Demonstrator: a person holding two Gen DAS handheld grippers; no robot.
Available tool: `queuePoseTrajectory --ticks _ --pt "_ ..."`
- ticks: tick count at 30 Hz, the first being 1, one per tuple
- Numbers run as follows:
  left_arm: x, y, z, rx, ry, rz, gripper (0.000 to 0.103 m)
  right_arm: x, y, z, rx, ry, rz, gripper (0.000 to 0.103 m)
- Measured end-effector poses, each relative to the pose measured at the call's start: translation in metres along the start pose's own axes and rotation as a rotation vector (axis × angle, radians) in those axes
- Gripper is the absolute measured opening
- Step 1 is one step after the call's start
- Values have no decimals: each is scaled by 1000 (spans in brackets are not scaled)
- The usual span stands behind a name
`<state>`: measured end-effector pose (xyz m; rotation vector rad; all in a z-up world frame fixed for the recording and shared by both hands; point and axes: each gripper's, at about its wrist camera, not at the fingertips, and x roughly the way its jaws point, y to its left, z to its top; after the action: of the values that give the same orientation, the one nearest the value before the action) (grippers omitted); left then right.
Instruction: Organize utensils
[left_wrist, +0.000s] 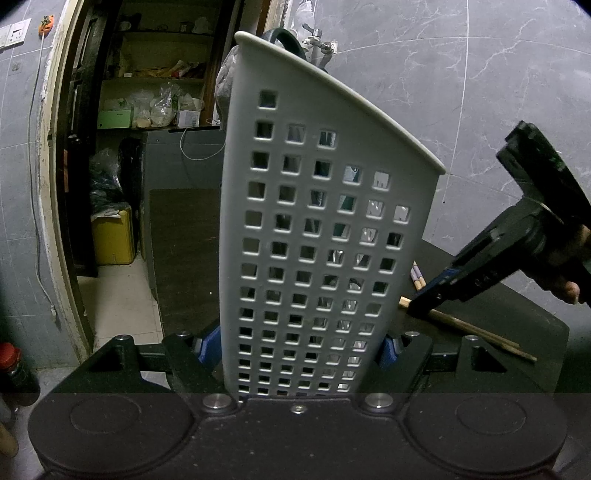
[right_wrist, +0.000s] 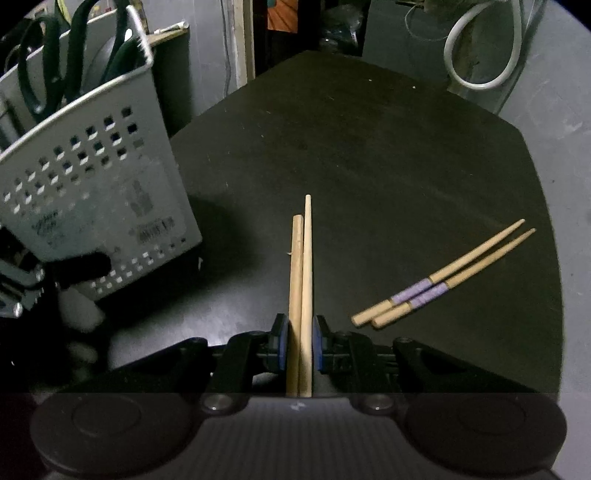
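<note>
So from where I'm standing this is maybe halfway, not more. The left claw (left_wrist: 297, 350) is clamped around the lower part of the grey perforated caddy (left_wrist: 317, 236), blue pads pressed on both side walls, keeping it steady on the dark desk (right_wrist: 369, 155). The caddy already has a few things poking out of the top: some dark looped handles (right_wrist: 48, 62) and what looks like a light wooden stick end. So I'd guess some sorting is already done, though I can't tell exactly what's in there.

The right claw (right_wrist: 299, 343) is nearly closed, pinching a plain pair of wooden chopsticks (right_wrist: 301, 266) between its blue pads. They stick straight out ahead of it, tips over the desk, just to the right of the caddy. Not in yet, clearly.

What's left: that pair has to go in the top, and there's a second pair, the chopsticks with purple bands (right_wrist: 439, 280), lying on the desk further right, untouched. Once both are in, I'd call it done, at least as far as I can see.
</note>
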<state>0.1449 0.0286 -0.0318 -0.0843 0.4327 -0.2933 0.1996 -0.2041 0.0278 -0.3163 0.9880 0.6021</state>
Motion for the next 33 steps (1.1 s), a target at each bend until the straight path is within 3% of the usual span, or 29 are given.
queuePoseTrajectory --ticks 11,13,14,17,19,21,27,33 --pt "0 0 0 0 0 -1 78 3 6 8 -59 25 25 17" --pt "0 0 0 1 0 0 78 3 6 9 -58 30 18 30" --pt "0 0 0 0 0 0 78 5 6 12 -50 35 21 43" --pt "0 0 0 1 0 1 78 9 6 17 -48 31 37 44" --pt "0 0 0 1 0 1 78 12 2 20 -54 20 48 38" --pt "0 0 0 2 1 1 78 13 -1 18 -49 -3 66 16" --pt "0 0 0 3 1 2 78 19 -1 22 -40 -30 43 15" --pt "0 1 0 4 2 4 78 18 -15 12 39 -78 73 15"
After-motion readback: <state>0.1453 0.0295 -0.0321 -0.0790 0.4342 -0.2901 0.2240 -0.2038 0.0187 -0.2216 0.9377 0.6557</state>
